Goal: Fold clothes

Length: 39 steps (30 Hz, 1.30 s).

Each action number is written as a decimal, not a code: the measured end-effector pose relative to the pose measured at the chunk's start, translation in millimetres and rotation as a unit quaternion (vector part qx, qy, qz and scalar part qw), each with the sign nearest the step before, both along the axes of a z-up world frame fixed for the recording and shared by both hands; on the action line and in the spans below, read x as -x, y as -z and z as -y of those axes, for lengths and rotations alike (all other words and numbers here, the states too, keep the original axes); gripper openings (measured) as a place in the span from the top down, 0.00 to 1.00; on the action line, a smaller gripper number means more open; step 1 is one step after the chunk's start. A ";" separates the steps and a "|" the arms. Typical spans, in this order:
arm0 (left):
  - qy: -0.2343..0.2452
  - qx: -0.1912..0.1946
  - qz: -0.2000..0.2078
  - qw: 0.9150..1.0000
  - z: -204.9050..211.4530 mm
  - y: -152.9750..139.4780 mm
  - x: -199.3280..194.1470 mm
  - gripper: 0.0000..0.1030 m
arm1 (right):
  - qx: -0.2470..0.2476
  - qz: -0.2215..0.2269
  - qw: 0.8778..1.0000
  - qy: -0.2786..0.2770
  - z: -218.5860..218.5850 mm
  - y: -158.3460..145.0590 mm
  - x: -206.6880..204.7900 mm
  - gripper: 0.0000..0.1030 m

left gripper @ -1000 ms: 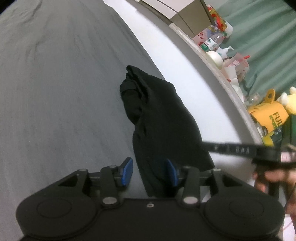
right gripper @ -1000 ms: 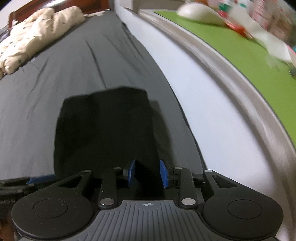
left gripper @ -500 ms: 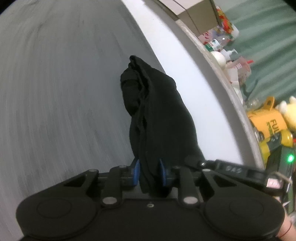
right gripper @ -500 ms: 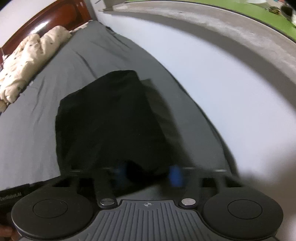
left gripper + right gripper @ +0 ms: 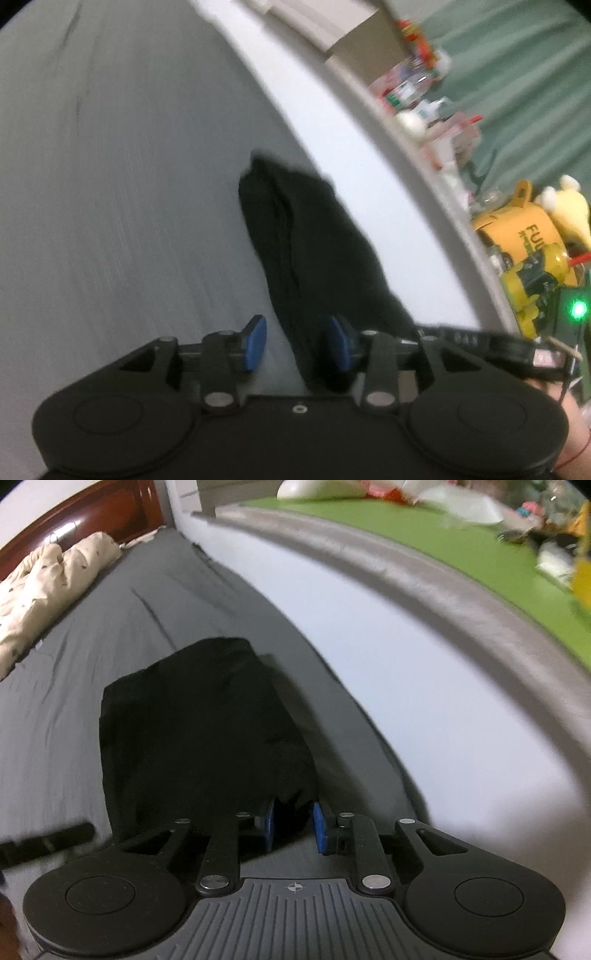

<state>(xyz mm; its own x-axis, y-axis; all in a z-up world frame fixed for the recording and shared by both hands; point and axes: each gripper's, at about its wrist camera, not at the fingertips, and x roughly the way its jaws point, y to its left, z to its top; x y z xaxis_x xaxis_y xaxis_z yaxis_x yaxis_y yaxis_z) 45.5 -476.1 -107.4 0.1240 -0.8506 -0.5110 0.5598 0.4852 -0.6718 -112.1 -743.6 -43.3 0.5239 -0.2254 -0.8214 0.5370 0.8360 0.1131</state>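
The black soft cloth garment (image 5: 199, 738) lies on the dark grey bed sheet (image 5: 92, 635), close beside the white wall (image 5: 424, 686) at the bed's edge, and it looks already folded into a compact bundle. The left gripper (image 5: 297, 341) has its 2 blue pads apart; the near end of the garment passes between them, closer to the right pad, and I judge it is not pinched there. The right gripper (image 5: 293, 821) has its pads closer together, with a dark corner of cloth sitting between them; the pads seem not quite pressed on it, so I cannot tell if they grip it. There are 2 risks, in my judgement. If 1 gripper pulls away while cloth is caught on a pad, the top layer may drag and the fold may open. Also, the garment is so near the wall that a push sideways could bunch it against the wall. In the right wrist view the long axis of the garment runs away from the gripper, about parallel to the wall, with the far end pointing toward the cream crumpled quilt (image 5: 48, 590) and the red-brown wooden headboard (image 5: 85, 520).
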 end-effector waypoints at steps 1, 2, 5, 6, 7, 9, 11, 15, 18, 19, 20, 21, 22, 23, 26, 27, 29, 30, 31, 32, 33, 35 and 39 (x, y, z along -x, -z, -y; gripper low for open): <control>0.003 0.006 0.016 1.000 -0.5 -5.7 -5.3 0.61 | 0.011 0.006 1.000 -0.005 -6.5 -5.6 4.1 0.80; 0.010 0.013 0.029 0.999 1.3 -11.6 -11.2 0.61 | 0.021 0.013 1.000 -0.013 -13.7 -11.5 7.3 0.80; 0.035 0.035 0.047 0.998 15.6 -23.6 -25.0 0.61 | 0.044 0.042 0.998 -0.026 -36.8 -25.8 12.3 0.80; 0.043 0.042 0.048 0.997 22.3 -25.7 -28.8 0.61 | 0.047 0.053 0.997 -0.033 -44.1 -29.8 13.3 0.80; 0.050 0.045 0.046 0.997 30.1 -26.0 -32.5 0.61 | 0.042 0.066 0.996 -0.040 -50.8 -31.5 12.1 0.80; 0.054 0.043 0.042 0.997 47.0 -22.7 -38.6 0.61 | 0.022 0.088 0.994 -0.059 -62.0 -27.9 3.2 0.80; 0.050 0.038 0.034 0.997 63.5 -16.1 -43.6 0.61 | 0.005 0.092 0.993 -0.079 -72.5 -17.8 -9.1 0.80; 0.052 0.010 0.027 0.998 76.5 3.3 -53.8 0.61 | -0.019 0.075 0.992 -0.102 -89.3 11.7 -28.8 0.80; 0.063 0.002 0.033 0.997 75.7 13.0 -58.2 0.65 | -0.032 0.058 0.993 -0.094 -90.9 30.0 -32.0 0.80; 0.067 0.003 0.035 0.997 74.0 15.5 -58.9 0.67 | -0.033 0.065 0.993 -0.091 -90.4 32.0 -29.1 0.80; 0.071 0.004 0.038 0.997 72.4 18.0 -59.7 0.72 | -0.035 0.071 0.993 -0.088 -89.9 34.1 -26.1 0.80; 0.074 0.004 0.040 0.996 70.8 20.5 -60.5 0.73 | -0.037 0.076 0.993 -0.085 -89.7 35.3 -22.4 0.80; 0.077 0.006 0.040 0.996 69.3 20.7 -60.9 0.73 | -0.040 0.078 0.993 -0.083 -90.0 34.9 -17.3 0.77; 0.078 0.007 0.041 0.996 68.1 18.4 -60.6 0.72 | -0.041 0.080 0.993 -0.082 -90.3 34.1 -13.5 0.76; 0.076 0.015 0.083 0.994 62.2 4.4 -56.3 0.60 | -0.032 0.081 0.993 -0.078 -94.5 26.4 -6.6 0.75; 0.075 0.017 0.098 0.992 60.5 0.5 -56.0 0.53 | -0.028 0.083 0.993 -0.078 -97.7 25.2 -3.8 0.75; 0.071 0.018 0.117 0.990 59.8 -4.5 -58.3 0.52 | -0.021 0.086 0.993 -0.078 -103.9 24.6 1.1 0.75; 0.068 0.013 0.113 0.991 62.2 -4.6 -62.1 0.52 | -0.021 0.083 0.993 -0.076 -106.4 28.2 1.6 0.75; 0.067 0.002 0.100 0.993 65.6 -2.2 -67.0 0.52 | -0.022 0.080 0.994 -0.074 -109.0 31.8 2.2 0.75; 0.068 -0.012 0.086 0.994 69.5 1.1 -72.1 0.52 | -0.024 0.077 0.994 -0.071 -110.5 35.2 2.5 0.75; 0.066 -0.029 0.080 0.994 72.8 4.1 -75.6 0.52 | -0.028 0.076 0.995 -0.064 -109.9 38.2 2.6 0.74; 0.064 -0.054 0.080 0.993 76.5 9.3 -79.4 0.52 | -0.032 0.080 0.995 -0.060 -109.2 39.2 2.0 0.73; 0.057 -0.045 0.081 0.994 65.2 5.0 -78.1 0.52 | -0.044 0.086 0.995 -0.040 -107.7 31.2 6.1 0.73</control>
<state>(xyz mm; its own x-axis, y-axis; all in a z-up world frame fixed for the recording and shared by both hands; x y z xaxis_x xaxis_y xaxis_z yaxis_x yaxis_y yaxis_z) 123.7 -541.3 -112.4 0.1163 -0.8152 -0.5673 0.7112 0.4671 -0.5254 -118.2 -635.9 -74.5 0.6714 -0.1085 -0.7331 0.4350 0.8586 0.2712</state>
